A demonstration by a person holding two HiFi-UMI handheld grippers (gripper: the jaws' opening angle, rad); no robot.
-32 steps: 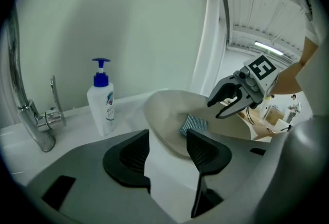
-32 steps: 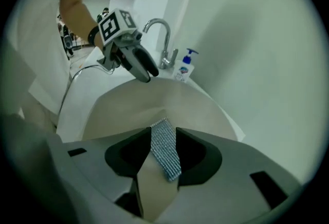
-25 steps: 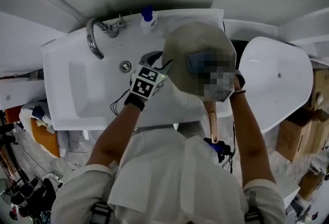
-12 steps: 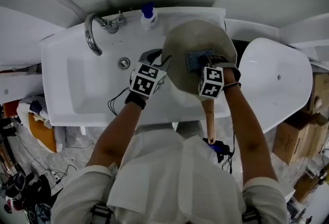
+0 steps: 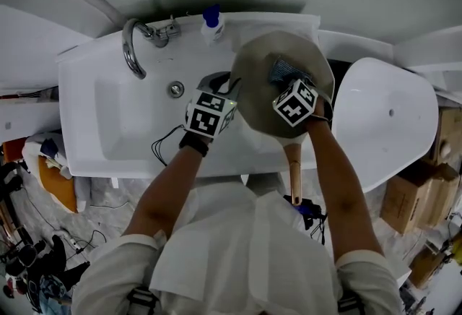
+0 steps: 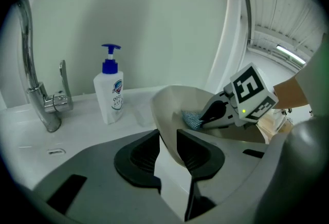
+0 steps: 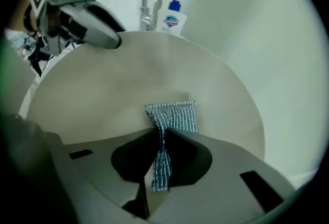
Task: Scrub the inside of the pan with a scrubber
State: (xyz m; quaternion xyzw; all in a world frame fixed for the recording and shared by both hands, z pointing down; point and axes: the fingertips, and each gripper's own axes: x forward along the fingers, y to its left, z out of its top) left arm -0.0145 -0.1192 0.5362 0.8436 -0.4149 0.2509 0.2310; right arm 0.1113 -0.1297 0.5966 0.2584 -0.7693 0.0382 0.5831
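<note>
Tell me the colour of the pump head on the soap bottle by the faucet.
Blue pump head on a white soap bottle; it shows clearest in the left gripper view.

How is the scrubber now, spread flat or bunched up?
Bunched. The right gripper, whose jaws have just been closing, pinches the scrubber into a crease; only its far end fans out in the pan.

left hand-held gripper: tilted down, jaws just closed in, clamped on pan rim | right hand-held gripper: pointed steeply down, jaws just closed, pinched scrubber | forearms extended forward
</note>
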